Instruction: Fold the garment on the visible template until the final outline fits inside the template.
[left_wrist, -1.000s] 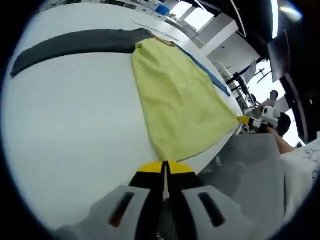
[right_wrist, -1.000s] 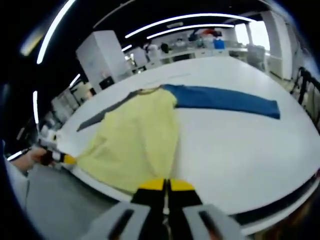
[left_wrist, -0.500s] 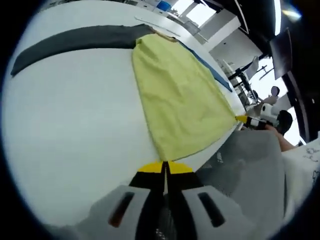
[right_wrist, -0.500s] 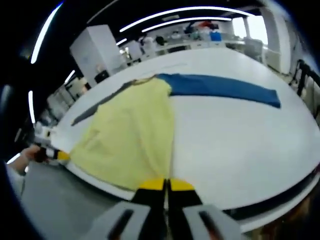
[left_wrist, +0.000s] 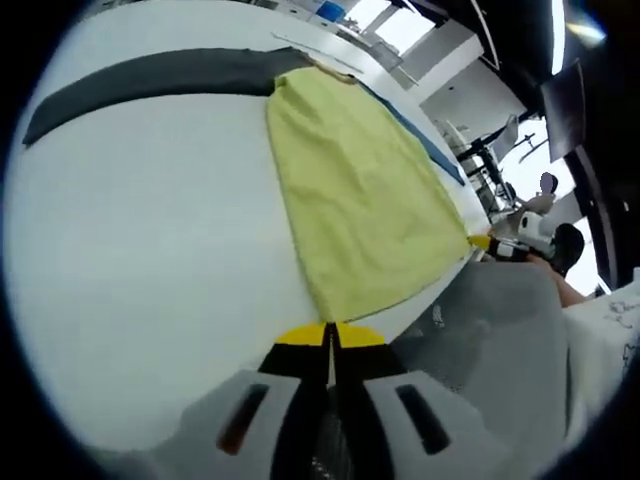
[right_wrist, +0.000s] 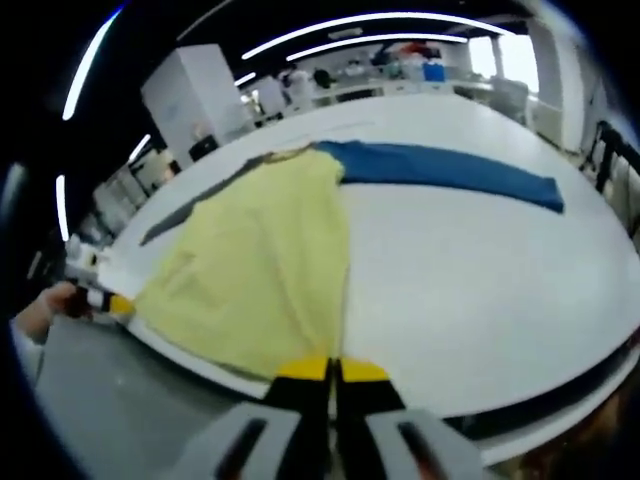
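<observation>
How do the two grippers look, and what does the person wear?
The left gripper and the right gripper look alike: each has yellow jaw tips with a black strip below, on a light grey body with dark slots. The far gripper in the left gripper view shows a yellow tip and a black and white body. The person's sleeve is white with dark markings.

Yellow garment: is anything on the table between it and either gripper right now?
Nothing visible stands in the way. The left gripper and right gripper each sit at a bottom corner of the yellow garment, apparently shut on its hem. Only bare white table lies around it, with the grey sleeve and blue sleeve spread out sideways.
</observation>
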